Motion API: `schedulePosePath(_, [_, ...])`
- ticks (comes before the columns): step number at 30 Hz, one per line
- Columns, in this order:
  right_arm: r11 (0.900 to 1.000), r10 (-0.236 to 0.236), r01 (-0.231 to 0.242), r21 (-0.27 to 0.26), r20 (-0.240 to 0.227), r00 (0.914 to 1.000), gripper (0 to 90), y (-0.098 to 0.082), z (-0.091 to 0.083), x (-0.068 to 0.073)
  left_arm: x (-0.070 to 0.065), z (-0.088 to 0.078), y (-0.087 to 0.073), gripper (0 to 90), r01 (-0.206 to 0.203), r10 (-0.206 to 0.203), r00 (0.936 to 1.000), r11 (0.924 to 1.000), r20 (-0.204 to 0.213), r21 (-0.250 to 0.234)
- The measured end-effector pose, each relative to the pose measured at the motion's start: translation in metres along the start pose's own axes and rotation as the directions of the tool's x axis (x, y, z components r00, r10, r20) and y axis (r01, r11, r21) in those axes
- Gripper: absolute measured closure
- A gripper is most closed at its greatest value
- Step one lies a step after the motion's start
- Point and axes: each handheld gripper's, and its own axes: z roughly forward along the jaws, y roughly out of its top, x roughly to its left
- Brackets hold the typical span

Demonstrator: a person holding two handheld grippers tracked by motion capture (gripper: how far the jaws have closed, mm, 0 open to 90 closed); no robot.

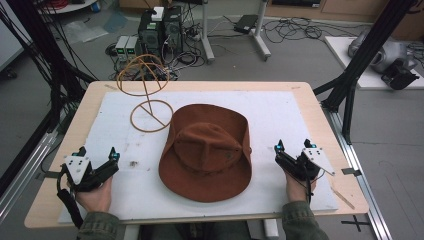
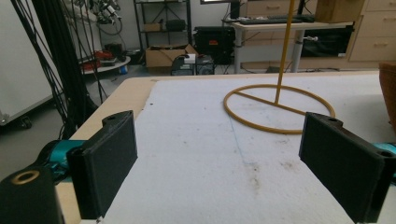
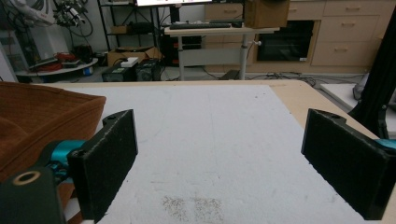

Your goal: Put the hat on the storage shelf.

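- High view: a brown hat (image 1: pixel 207 150) is seen lying crown up on the white mat (image 1: pixel 280 115) that covers the table (image 1: pixel 320 125), at about the middle of it. Behind the hat and to its left, a yellow wire stand (image 1: pixel 147 92) is set upright on its ring base, just clear of the brim. The left tool (image 1: pixel 97 155) is held low over the mat, well to the left of the hat; its jaws are spread and nothing is gripped. The right tool (image 1: pixel 292 146) is held to the right of the hat, near the brim but apart from it, jaws likewise spread and released.
- Left gripper view: the left tool (image 2: pixel 219 158) is shown with both black jaws wide apart over bare mat (image 2: pixel 196 140). The ring base of the wire stand (image 2: pixel 279 109) is seen ahead, and the hat's edge (image 2: pixel 388 93) is caught just right of that stand.
- Right gripper view: the right tool (image 3: pixel 219 163) is seen released, bare mat (image 3: pixel 219 130) between its jaws. The hat (image 3: pixel 42 121) is found at the left, beside the left jaw; whether the two touch cannot be told.
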Motion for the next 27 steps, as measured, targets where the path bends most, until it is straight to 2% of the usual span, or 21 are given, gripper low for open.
schedulePosePath(12, [1.0,0.014,-0.014,-0.015,0.004,0.9999,9.8,0.0005,-0.002,-0.0019,0.0009,0.0007,0.0,11.7,0.0,0.0,1.0,1.0,-0.005,0.003])
schedulePosePath(19, [0.999,0.03,-0.03,-0.012,-0.001,0.9995,9.8,0.0009,-0.0025,-0.002,0.0008,0.0005,0.0003,11.7,0.001,-0.001,1.0,1.0,0.007,-0.001])
schedulePosePath(23, [0.999,0.041,-0.042,-0.016,-0.031,0.9986,9.7,0.0014,-0.0022,-0.0026,0.0005,0.0007,0.0003,11.7,0.001,-0.001,1.0,1.0,0.007,0.001])
schedulePosePath(27, [0.999,0.048,-0.049,-0.023,-0.038,0.9981,9.8,0.0027,-0.002,-0.0021,0.0004,0.0012,0.0001,11.8,0.001,-0.001,1.0,1.0,0.007,0.0])
